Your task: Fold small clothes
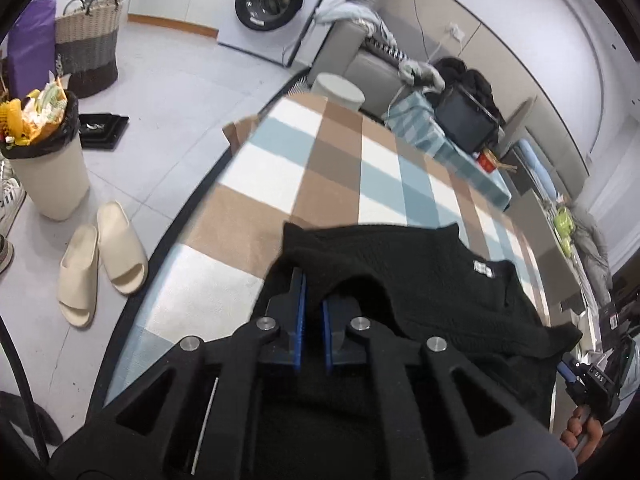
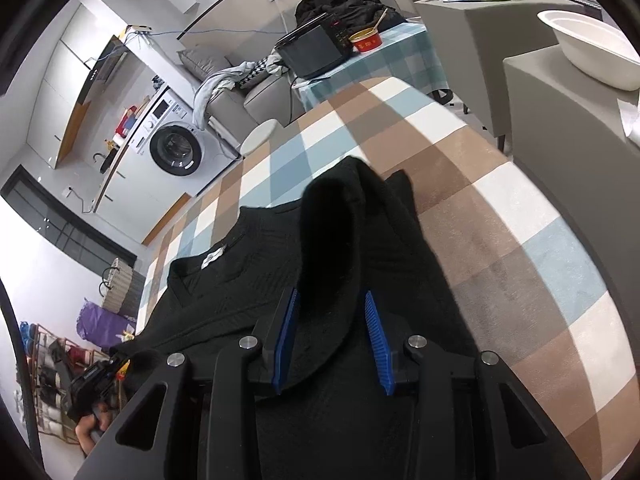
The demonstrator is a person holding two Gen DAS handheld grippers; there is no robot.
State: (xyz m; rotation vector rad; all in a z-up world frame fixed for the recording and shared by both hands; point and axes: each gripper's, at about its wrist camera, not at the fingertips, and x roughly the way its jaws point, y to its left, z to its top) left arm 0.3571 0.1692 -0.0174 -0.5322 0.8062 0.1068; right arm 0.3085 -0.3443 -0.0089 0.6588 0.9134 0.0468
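Note:
A black knit garment (image 1: pixel 440 280) with a white neck label (image 1: pixel 482 269) lies on the checked tablecloth (image 1: pixel 280 160). In the left wrist view my left gripper (image 1: pixel 314 292) is at the garment's near left edge. Its blue pads (image 1: pixel 301 312) stand almost together, shut on a bunched bit of the black knit. In the right wrist view the garment (image 2: pixel 248 280) spreads to the left. My right gripper (image 2: pixel 331 294) is shut on a thick raised fold of it (image 2: pixel 344 208), which fills the gap between the pads. The garment's near part is hidden under both grippers.
Left of the table are a full bin (image 1: pixel 44 160), cream slippers (image 1: pixel 104 256), a woven basket (image 1: pixel 88 44) and a washing machine (image 1: pixel 272 4). A white stool (image 1: pixel 338 90) and a side table with a black box (image 2: pixel 316 52) stand beyond it. A grey cabinet holds a white basin (image 2: pixel 592 48).

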